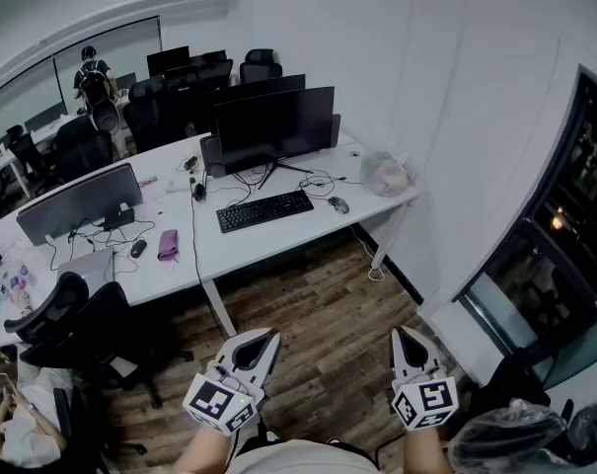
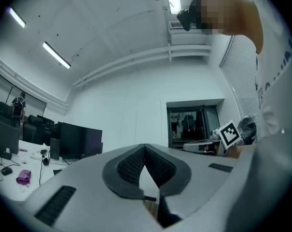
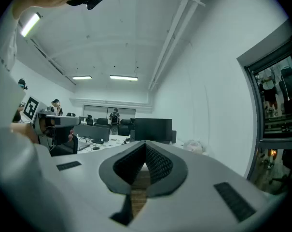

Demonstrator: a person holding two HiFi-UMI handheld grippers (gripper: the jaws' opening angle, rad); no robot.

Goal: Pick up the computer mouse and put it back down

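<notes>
Mouse [image 1: 338, 204] is lying on the desk [image 1: 263, 247], well apart; left gripper [image 1: 266, 340] and right gripper [image 1: 406, 336] are hanging clenched, empty, so approaching and opening the right first seems best.

Left gripper [image 1: 266, 338] and right gripper [image 1: 406, 334] are held out roughly level, side by side; jaws on both are closed tip to tip, empty.

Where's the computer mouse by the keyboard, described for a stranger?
On the white desk, find the big dark monitor and the black keyboard before it. The computer mouse lies right of that keyboard: small, dark, oval, unlike the pale bag further right.
</notes>
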